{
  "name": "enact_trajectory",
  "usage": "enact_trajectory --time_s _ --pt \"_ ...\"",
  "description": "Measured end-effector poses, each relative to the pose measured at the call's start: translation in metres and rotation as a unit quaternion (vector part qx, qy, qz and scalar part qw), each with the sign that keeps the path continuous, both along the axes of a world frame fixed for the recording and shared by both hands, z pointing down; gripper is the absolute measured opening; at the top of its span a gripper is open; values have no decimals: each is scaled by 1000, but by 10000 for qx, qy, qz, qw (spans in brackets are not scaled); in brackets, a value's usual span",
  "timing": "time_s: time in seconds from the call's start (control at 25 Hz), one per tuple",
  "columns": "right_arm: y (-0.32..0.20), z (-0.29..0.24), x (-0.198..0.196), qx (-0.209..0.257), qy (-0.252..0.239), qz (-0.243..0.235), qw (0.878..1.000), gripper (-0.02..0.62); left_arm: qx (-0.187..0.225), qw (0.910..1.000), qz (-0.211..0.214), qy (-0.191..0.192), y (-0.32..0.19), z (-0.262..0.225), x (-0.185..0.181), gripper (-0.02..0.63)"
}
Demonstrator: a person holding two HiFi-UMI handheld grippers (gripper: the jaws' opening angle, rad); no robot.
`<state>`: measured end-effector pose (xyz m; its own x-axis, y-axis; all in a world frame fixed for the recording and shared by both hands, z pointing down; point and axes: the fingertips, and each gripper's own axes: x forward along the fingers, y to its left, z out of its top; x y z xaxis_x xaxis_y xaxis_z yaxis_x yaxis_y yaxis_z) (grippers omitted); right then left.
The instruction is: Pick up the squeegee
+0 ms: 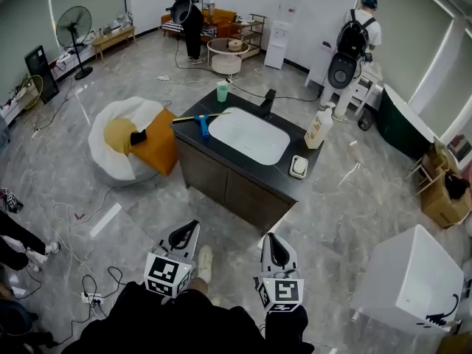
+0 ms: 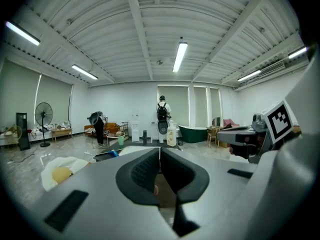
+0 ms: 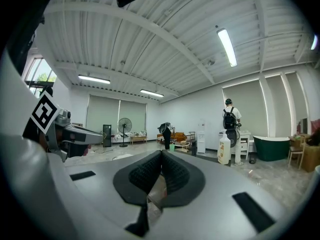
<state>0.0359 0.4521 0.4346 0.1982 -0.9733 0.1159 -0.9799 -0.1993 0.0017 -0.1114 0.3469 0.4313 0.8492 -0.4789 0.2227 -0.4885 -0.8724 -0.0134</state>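
Observation:
The squeegee (image 1: 202, 121), with a blue handle and a long thin blade, lies on the dark vanity counter (image 1: 310, 157) just left of the white sink basin (image 1: 248, 135). In the left gripper view its blue handle (image 2: 114, 153) shows far ahead, left of the jaws. My left gripper (image 1: 190, 229) and right gripper (image 1: 270, 240) hang side by side low in the head view, well short of the vanity and pointing toward it. The left gripper (image 2: 159, 151) has its jaws pressed together with nothing between them. The right gripper (image 3: 161, 154) is likewise shut and empty.
On the counter stand a green cup (image 1: 222, 91), a black faucet (image 1: 268, 102), a soap bottle (image 1: 319, 127) and a soap dish (image 1: 298, 167). A white and orange bean bag (image 1: 125, 146) sits left of the vanity, a white box (image 1: 413, 279) at right. Cables (image 1: 88, 286) trail across the floor.

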Motion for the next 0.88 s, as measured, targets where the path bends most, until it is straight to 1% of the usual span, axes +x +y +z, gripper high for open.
enact_trajectory --time_s 0.2,0.44,0.88 --pt "-55 4 24 -45 -41 -35 10000 17 -36 10000 19 -15 -53 2 28 26" --pt "-123 2 47 -101 -87 -49 9999 17 -137 9999 40 -70 -118 2 52 26" --pt "-223 -5 75 -221 -43 -50 9997 17 -267 9996 56 -55 -219 2 83 26"
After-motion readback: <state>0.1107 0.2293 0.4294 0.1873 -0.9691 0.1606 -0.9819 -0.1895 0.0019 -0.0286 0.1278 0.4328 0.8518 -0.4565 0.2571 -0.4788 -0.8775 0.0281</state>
